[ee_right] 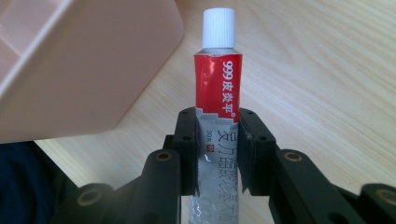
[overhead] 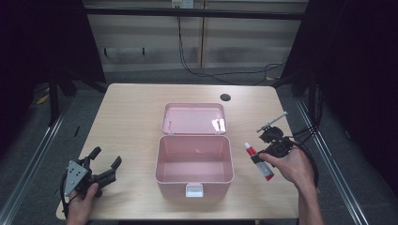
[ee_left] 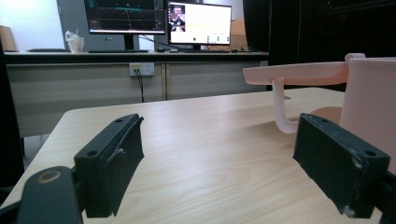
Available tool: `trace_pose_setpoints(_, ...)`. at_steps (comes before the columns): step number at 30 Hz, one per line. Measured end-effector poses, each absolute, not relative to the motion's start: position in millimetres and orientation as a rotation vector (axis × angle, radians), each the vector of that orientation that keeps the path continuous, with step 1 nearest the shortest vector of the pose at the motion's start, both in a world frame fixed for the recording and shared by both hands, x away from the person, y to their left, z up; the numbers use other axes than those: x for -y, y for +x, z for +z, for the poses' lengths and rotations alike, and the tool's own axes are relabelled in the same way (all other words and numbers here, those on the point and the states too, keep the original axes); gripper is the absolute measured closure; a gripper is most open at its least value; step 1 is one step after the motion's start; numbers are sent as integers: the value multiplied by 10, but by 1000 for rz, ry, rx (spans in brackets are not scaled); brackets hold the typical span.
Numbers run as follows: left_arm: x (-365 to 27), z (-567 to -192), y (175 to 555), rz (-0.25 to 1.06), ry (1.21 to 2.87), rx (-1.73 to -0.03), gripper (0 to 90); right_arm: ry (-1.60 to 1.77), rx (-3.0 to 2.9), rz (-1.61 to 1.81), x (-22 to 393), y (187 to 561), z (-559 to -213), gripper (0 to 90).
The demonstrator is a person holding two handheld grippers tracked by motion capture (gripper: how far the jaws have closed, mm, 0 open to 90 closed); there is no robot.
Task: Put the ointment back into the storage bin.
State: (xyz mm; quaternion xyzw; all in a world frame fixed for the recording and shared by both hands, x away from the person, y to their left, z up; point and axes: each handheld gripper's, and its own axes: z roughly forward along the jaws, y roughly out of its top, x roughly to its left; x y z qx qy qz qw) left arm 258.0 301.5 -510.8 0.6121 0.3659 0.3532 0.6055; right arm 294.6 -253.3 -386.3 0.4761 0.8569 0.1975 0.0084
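The light wooden table (overhead: pixel 131 108) is carrying everything, and it is the biggest thing here. In its middle a pink plastic storage box (overhead: pixel 194 165) is standing open, with its inside showing bare, and its hinged lid (overhead: pixel 194 118) is lying folded back on the far side. A small white latch (overhead: pixel 194 190) is hanging on the front wall of the box, on the person's side. At the near left corner of the table, the left gripper (overhead: pixel 105 163) is resting in the person's hand, well apart from the box; its two black jaws are standing wide, with only bare table between them. To the right of the box, the right gripper (ee_right: pixel 217 148) is being held above the table in the person's other hand. Its jaws are pressing on the silver lower half of an ointment tube (ee_right: pixel 218 95) from both sides. The tube is red and silver with a white cap (ee_right: pixel 218 28), and in the high view it is lying slanted just beside the right wall of the box, the cap pointing to the box.
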Motion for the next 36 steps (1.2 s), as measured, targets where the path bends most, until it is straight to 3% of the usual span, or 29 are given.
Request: trace_pose_setpoints(36,-3013,-5108,2578,815,1415,-848,155,1376,-2639,665,2482,2956,-3255,713)
